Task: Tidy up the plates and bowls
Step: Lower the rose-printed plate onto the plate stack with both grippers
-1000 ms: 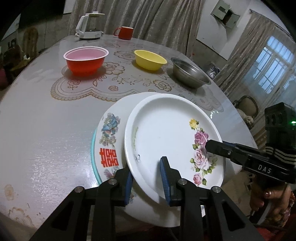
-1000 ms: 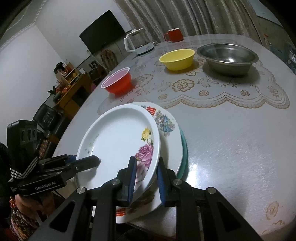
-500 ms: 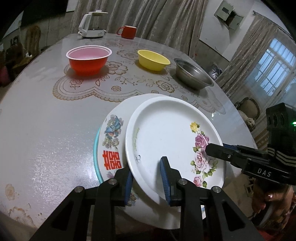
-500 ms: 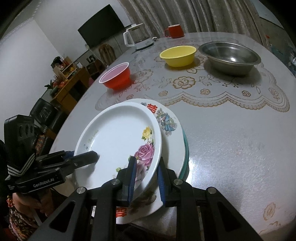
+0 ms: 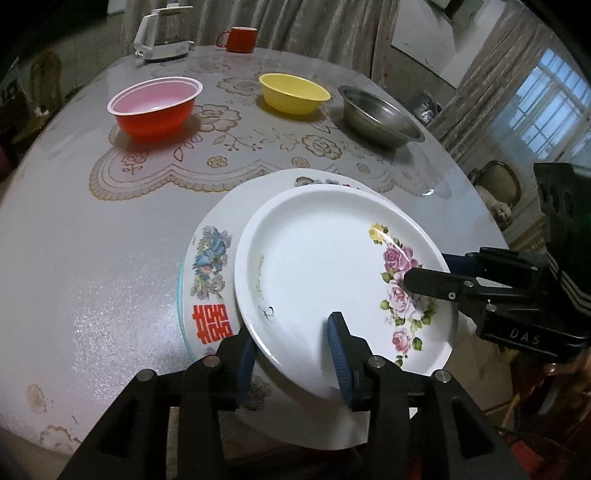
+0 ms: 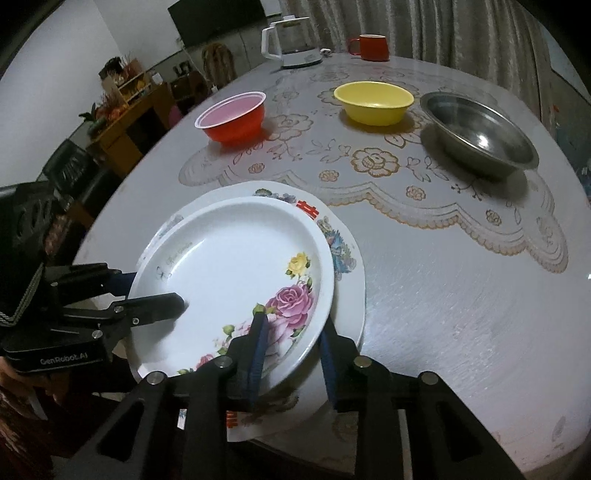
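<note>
A white rose plate lies tilted on a larger plate with a red character, which sits on a teal-rimmed plate at the table's near edge. My left gripper straddles the rose plate's near-left rim. Its jaws are opening and the pads stand off the rim. My right gripper straddles the rim by the roses, also opening, with the rim loose between its pads. Farther back stand a red bowl, a yellow bowl and a steel bowl.
A white kettle and a red mug stand at the far edge of the round table. A lace-pattern mat lies under the bowls. Chairs and a cabinet stand beyond the table.
Both grippers' jaws have widened around the rose plate's rim. The plate has settled farther onto the character plate. Both cameras have tipped a little.
</note>
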Demonstrator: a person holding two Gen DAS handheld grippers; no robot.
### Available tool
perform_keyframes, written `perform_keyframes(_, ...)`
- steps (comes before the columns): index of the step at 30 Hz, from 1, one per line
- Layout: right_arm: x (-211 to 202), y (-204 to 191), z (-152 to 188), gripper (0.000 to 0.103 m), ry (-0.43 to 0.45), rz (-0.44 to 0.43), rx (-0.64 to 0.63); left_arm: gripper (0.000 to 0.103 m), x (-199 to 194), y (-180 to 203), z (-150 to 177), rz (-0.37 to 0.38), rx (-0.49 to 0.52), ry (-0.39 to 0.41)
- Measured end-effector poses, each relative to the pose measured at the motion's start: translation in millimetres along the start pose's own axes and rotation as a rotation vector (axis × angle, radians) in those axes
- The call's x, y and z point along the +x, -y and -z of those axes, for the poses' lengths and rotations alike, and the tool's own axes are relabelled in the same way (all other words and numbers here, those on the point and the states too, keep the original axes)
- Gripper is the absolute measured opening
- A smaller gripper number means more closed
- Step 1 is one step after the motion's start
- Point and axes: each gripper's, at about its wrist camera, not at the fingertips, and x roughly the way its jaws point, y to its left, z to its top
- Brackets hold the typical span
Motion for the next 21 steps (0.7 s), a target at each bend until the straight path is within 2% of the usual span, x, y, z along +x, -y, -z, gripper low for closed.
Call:
perform_keyframes(8, 1, 3, -3, 0.028, -0.017, -0.013, 0.017, 0.041, -6, -7, 0, 0.045, -0.044, -0.022)
perform_keyframes(12, 1, 2, -3, 0.028, -0.019, -0.012, 0.014, 0.048, -10, -5, 3, 0.048, -0.038, -0.019)
perform_keyframes(21, -1, 4, 2, 0.029, -0.021, -0.042, 0.028, 0.046, -15, -4, 6, 0.030, -0.024, 0.002)
